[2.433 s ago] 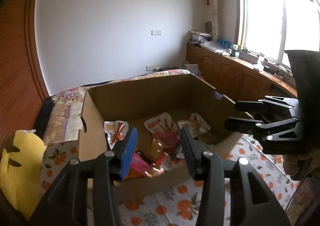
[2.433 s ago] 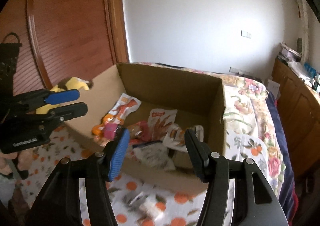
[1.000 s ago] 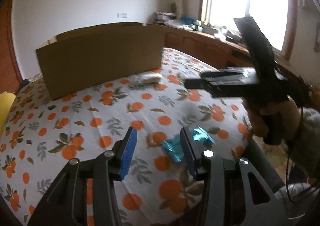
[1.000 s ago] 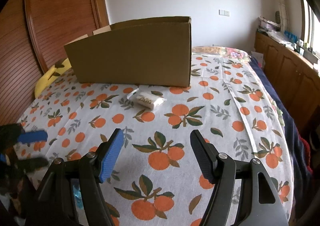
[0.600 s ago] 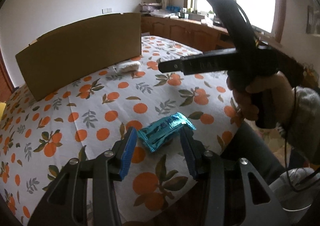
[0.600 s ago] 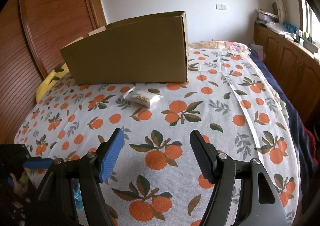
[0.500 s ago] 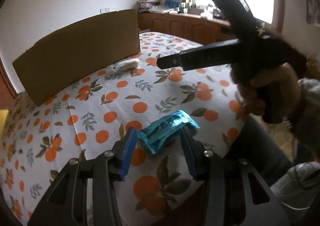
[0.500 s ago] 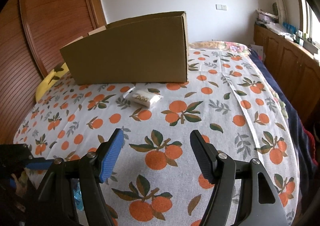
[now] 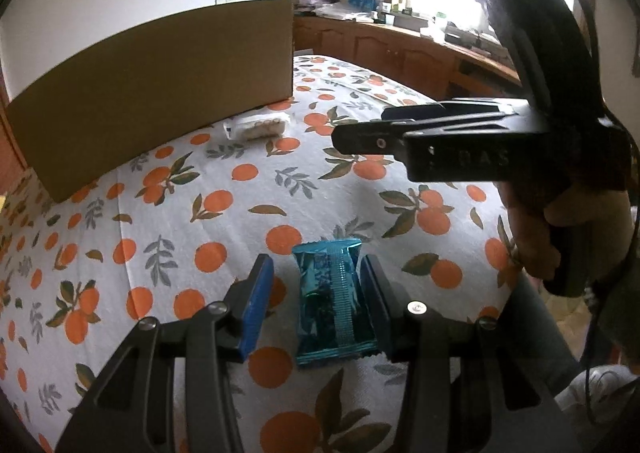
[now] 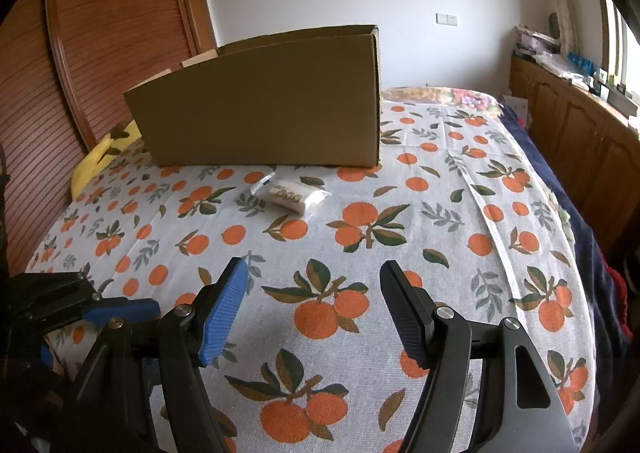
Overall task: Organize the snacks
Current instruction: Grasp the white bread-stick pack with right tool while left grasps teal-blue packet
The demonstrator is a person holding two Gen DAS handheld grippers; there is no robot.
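Observation:
A shiny blue snack packet (image 9: 332,301) lies flat on the orange-print cloth (image 9: 208,221). My left gripper (image 9: 316,293) is open around it: the black finger is at its right edge and a gap separates it from the blue pad (image 9: 256,305). A brown cardboard box (image 10: 260,105) stands at the back, its inside hidden. A white snack packet (image 10: 296,195) lies in front of the box. My right gripper (image 10: 314,293) hangs open above the cloth with nothing between its fingers. In the left wrist view a hand (image 9: 532,229) holds it to the right.
A yellow cushion (image 10: 100,157) lies left of the box, by the wooden slatted doors (image 10: 80,53). Wooden cabinets (image 10: 580,133) run under the window on the right. The cloth drops off at the right edge onto a dark blue blanket (image 10: 596,253).
My left gripper moved forward and down over the blue packet, which now lies lengthwise between its fingers instead of crossways at their tips. The right gripper stayed put.

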